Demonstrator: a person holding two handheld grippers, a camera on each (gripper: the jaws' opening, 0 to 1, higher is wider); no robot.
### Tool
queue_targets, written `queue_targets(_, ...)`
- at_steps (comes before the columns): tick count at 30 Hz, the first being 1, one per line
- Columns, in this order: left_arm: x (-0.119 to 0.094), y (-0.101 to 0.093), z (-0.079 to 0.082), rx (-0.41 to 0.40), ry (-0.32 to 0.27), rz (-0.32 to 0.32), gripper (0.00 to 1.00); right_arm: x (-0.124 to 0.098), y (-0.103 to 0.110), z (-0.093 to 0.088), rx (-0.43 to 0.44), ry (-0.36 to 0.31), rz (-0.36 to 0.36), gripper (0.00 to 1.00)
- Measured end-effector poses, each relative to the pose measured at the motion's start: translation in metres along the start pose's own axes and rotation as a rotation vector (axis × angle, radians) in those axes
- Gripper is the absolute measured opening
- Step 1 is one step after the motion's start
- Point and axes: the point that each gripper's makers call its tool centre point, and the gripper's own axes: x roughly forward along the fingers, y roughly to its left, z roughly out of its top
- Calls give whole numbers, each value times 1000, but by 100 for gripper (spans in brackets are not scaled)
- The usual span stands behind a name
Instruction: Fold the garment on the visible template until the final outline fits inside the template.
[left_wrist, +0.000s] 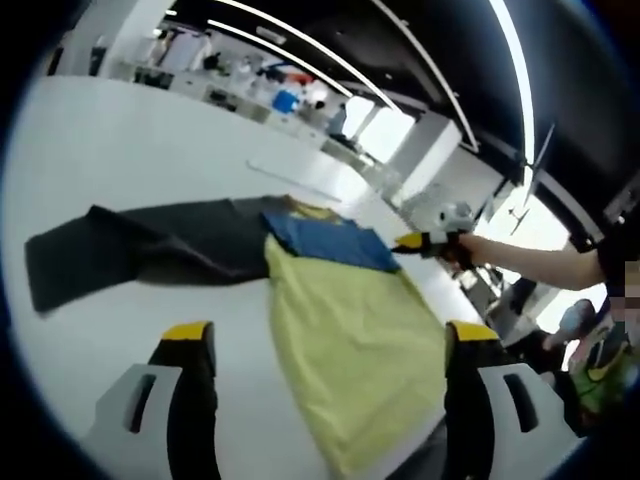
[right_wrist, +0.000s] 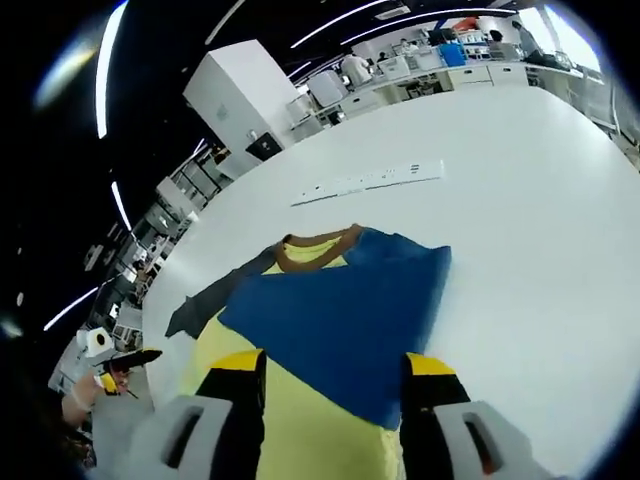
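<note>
A shirt lies flat on the white table, with a yellow body, a blue upper panel and a dark grey part stretched out to the left. My left gripper hovers open over the yellow body, with nothing between its jaws. The right gripper comes in from the right, beside the blue panel. In the right gripper view I see the blue panel, the brown collar and the yellow cloth. My right gripper stands open above the blue panel's near edge.
A long white strip lies on the table beyond the collar. The person's arm reaches in from the right. The left gripper shows at the table's left edge. Benches with equipment line the far side.
</note>
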Motion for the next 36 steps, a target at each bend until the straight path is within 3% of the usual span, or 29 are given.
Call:
queue_targets(5, 2, 0, -1, 0, 6, -4, 91, -12, -16, -7, 49, -10, -22, 47)
queue_targets(12, 2, -1, -2, 0, 12, -7, 90, -25, -12, -25, 194, -44, -13, 31)
queue_targets(16, 0, -1, 1, -5, -1, -3, 90, -28, -13, -36, 242, -39, -13, 30)
queue_targets(20, -2, 1, -2, -3, 8, 2, 89, -28, -12, -42, 305, -43, 10, 21)
queue_targets(25, -3, 2, -6, -3, 22, 3, 89, -26, -19, -51, 330, -37, 1, 19)
queue_targets(36, -4, 2, -7, -9, 28, 4, 88, -17, -23, -46, 404, -52, 22, 7)
